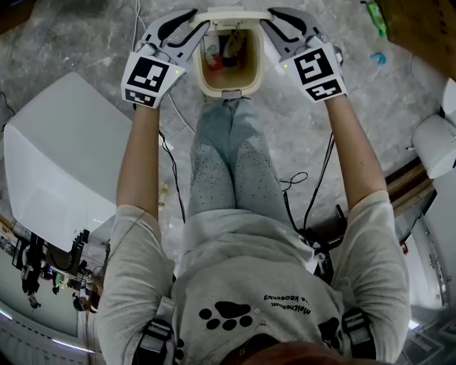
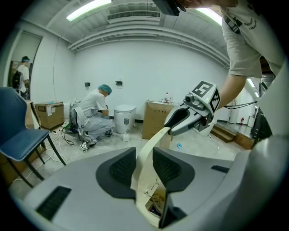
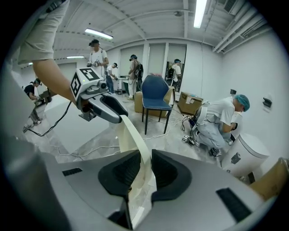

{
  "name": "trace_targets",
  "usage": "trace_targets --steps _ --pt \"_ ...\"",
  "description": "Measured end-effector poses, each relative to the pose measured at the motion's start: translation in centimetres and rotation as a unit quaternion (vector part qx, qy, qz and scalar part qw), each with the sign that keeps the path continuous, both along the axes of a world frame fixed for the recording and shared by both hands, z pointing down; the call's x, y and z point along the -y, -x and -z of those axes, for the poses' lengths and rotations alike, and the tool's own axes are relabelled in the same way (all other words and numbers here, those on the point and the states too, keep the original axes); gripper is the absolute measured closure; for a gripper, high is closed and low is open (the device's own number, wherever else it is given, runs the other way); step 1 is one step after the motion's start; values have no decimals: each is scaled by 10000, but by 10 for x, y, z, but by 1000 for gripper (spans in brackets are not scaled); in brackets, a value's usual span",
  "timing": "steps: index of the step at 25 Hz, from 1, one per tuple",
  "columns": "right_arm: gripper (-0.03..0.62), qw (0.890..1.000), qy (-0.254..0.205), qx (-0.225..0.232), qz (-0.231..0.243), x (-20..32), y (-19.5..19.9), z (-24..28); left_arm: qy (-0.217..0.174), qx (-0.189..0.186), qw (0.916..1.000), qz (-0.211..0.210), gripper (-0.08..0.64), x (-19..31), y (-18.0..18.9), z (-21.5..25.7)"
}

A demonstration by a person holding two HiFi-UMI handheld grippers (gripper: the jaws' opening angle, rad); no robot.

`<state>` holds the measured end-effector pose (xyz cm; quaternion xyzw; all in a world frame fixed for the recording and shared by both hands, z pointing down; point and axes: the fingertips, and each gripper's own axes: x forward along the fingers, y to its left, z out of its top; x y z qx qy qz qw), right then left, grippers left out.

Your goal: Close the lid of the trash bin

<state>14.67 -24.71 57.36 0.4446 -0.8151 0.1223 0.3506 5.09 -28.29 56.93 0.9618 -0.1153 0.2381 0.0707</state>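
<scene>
Here, both bare forearms reach straight forward and down, one on each side of the person's jeans-clad knees (image 1: 228,160). The left forearm (image 1: 139,164) and right forearm (image 1: 353,157) run nearly parallel. Each wrist ends in a marker cube, and the two sets of tongs angle inward toward each other.

The left tongs (image 1: 198,21) and right tongs (image 1: 265,19) meet the trash bin (image 1: 201,71) at its far end. The bin stands open on the marbled grey floor (image 1: 85,43), just beyond the knees.

In the head view the lid is only a pale strip close under the picture's top edge, and the tips of the tongs cover its ends. The bin's body below the rim is out of sight from above. Inside it lie a few pale and reddish scraps, too small to name. In both gripper views the grey bodies of the tongs fill the lower half. There the lid (image 2: 151,140) shows almost edge-on as a cream band, so its face cannot be seen.

That band runs from between the left pads (image 2: 122,169) up to the other tongs, and the right gripper view shows the same thing mirrored. Each pair of tongs is pinching one side edge of the lid, with the pads against the cream plastic on both sides. The lid stands raised over the bin's far rim, held between the two.
</scene>
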Motion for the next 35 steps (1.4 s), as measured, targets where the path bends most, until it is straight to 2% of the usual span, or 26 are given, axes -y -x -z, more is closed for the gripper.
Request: trace_targets --steps 9,15,35 --pt "503 9989 -82 -219 395 -24 9 -1 -256 203 9992 -250 451 -22 8 -1" --pt "503 9976 -87 -371 574 -48 18 -2 -240 183 9989 -349 450 -47 17 -2" --pt "492 9922 -63 -871 890 -114 46 -27 -312 503 9958 -694 431 -113 43 -26"
